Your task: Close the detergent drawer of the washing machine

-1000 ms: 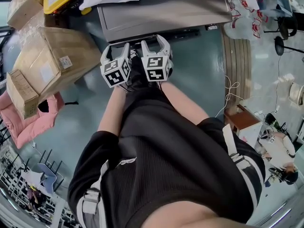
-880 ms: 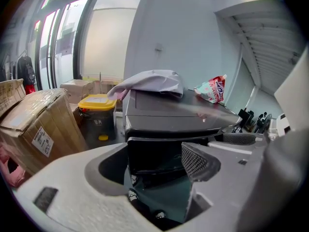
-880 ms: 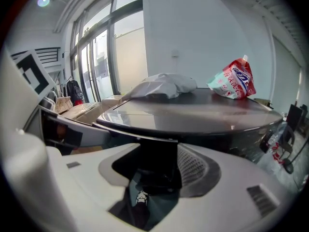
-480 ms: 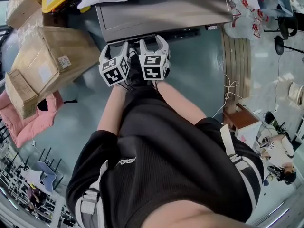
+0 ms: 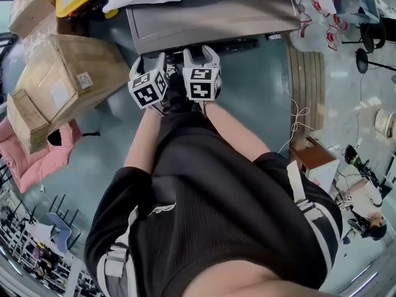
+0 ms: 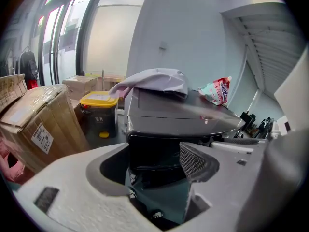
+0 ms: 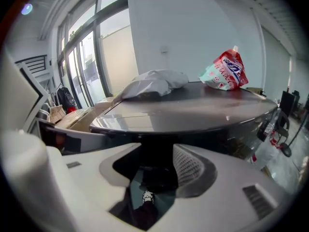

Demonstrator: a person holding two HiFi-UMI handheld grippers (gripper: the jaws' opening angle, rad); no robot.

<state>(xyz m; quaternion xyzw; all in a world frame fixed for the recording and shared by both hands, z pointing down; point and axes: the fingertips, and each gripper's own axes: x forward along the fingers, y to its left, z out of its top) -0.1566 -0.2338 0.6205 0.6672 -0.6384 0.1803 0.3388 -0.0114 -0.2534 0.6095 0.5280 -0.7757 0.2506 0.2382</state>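
A single washing machine [image 5: 210, 11] stands on the blue-grey floor [image 5: 260, 85] straight ahead of the person. It is boxy, with a smooth, glossy grey top and a dark front strip. The detergent drawer cannot be picked out on that strip. Two white plastic hand-held grippers are side by side just before its front edge. The left hand-held gripper [image 5: 150, 60] is released; its jaws have just been closing a little, with nothing between them. The right hand-held gripper [image 5: 200, 54] is also released and empty. Each has a dark grid-textured pad [image 6: 193, 161]. On the machine's top lie one crumpled white cloth [image 6: 154, 81] and one red-and-white pouch [image 6: 216, 91]. To its left are three brown cardboard boxes [image 5: 74, 67] and one yellow-lidded bin [image 6: 99, 112].
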